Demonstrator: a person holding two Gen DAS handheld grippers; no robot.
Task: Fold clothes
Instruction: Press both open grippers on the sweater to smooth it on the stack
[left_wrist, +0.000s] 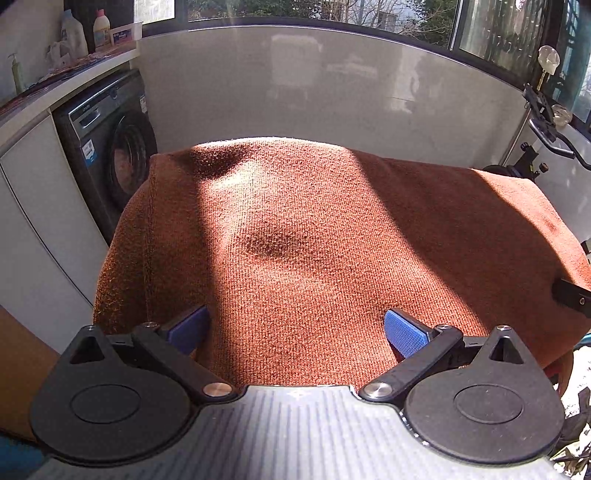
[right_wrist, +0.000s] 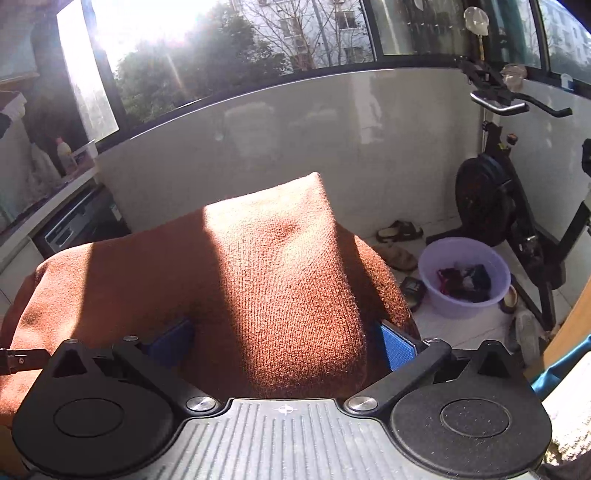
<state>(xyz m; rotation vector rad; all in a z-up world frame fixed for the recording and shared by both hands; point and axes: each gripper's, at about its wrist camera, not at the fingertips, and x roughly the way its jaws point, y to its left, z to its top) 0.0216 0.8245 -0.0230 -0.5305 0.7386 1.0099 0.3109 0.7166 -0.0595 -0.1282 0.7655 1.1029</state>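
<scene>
so far the rust-brown knit garment (left_wrist: 295, 236) hangs spread between the two, the left tool (left_wrist: 295, 328) and right tool (right_wrist: 284, 343) both apart with cloth between their fingers, no fold visible yet.

Very little here can be read. The dark washing machine (left_wrist: 110, 147) under the desk (left_wrist: 55, 88) at the left has a small pale brand mark on its control panel, but the letters are too small and blurred to make out. A white sticker sits on its front beside the door and another near its upper right corner; their print is illegible. The two bottles (left_wrist: 86, 31) standing on the desk near its far edge carry labels, also unreadable. A white box (left_wrist: 125, 33) beside them shows a blue printed patch, with no word I can make out.
</scene>
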